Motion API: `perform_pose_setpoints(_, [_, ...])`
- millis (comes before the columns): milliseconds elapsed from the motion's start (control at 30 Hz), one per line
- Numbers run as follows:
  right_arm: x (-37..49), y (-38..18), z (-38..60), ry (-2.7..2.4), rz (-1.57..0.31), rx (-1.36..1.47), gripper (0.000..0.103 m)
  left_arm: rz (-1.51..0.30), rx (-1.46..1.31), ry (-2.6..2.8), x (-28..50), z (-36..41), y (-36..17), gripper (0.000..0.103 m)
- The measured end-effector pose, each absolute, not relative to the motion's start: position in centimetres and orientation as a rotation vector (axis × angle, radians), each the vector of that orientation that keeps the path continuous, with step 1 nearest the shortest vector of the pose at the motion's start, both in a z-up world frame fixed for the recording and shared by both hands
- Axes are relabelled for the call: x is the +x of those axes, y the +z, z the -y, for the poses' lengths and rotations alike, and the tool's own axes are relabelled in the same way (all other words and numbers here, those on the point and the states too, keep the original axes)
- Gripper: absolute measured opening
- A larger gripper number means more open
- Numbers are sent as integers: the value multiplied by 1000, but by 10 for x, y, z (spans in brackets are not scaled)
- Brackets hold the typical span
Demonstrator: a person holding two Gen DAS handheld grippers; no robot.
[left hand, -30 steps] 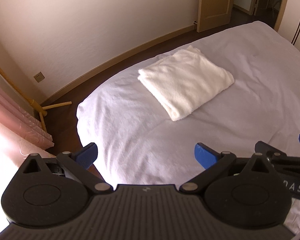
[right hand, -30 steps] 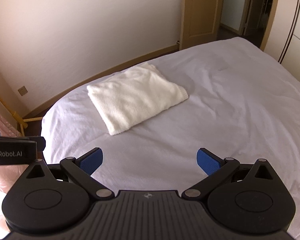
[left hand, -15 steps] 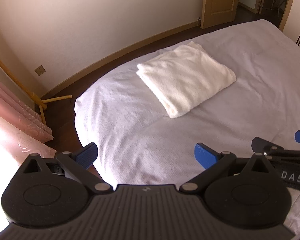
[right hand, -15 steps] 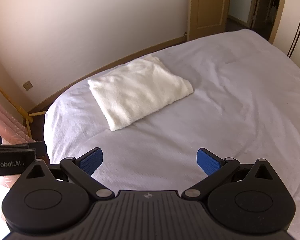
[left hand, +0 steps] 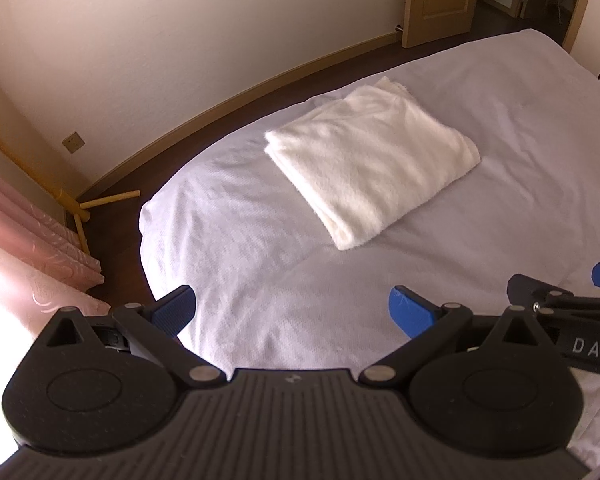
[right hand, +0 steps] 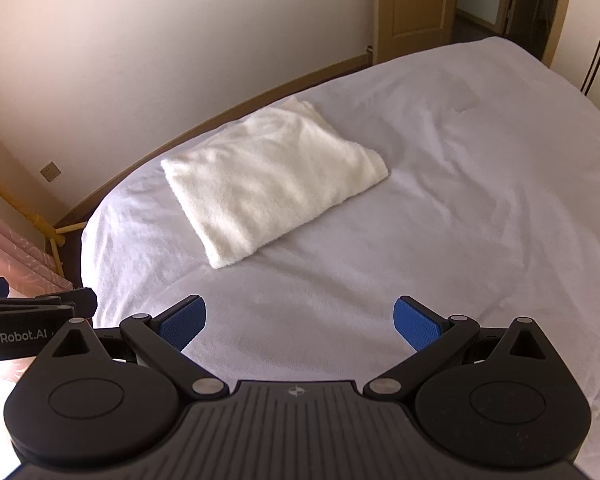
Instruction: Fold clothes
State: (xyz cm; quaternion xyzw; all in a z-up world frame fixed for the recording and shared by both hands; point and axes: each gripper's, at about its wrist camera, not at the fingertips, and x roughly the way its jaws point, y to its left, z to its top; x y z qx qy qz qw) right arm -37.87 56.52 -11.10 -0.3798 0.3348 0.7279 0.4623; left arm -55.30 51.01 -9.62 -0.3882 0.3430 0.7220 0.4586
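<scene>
Your left gripper (left hand: 292, 306) hangs over the near edge of the bed (left hand: 240, 272) with its blue pads spread wide and nothing between them. Your right gripper (right hand: 298, 318) is spread just as wide and is also empty, held above bare sheet at the bottom centre of its own view. The two tools sit side by side: in the left wrist view the right tool shows at the right edge of the frame, and in the right wrist view the left tool shows at the left edge of the frame.

The folded cream garment (left hand: 374, 164) lies flat on the white sheet, in the upper middle of the left wrist view and well apart from both sets of pads. In the right wrist view it (right hand: 270, 182) sits left of centre, near the bed's far edge, with a thick rounded fold facing you. It forms a neat rectangle turned at a slant to the bed's edge. No box, basket or drawer shows in either view; the bed is the only thing bearing the garment.

At the left of the left wrist view you have a pink curtain (left hand: 32, 248), a yellow wooden stand (left hand: 88, 210) on the dark floor, and a wall socket (left hand: 73, 143). A wooden door (left hand: 440, 0) stands at the upper right.
</scene>
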Motion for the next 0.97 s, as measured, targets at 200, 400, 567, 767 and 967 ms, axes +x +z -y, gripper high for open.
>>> perform_pose_setpoints(200, [-383,-121,-587,1770,-866,-937,103,-856,-973,1772,-560,-527,-104,102])
perform_pose_setpoints(400, [-391,-127,-604,1760,-881,-947,103,-865,-976,1772,-567,-544,-108,102])
perform_pose_setpoints(567, [-396,-133,-615,1746,-897,-954,103,-880,-980,1765,-572,-554,-113,102])
perform_pose_setpoints(767, [-400,-135,-621,1739,-911,-954,103,-890,-967,1759,-575,-563,-113,102])
perform_pose_setpoints(967, [-403,-131,-620,1737,-913,-937,103,-875,-934,1769,-578,-563,-106,102])
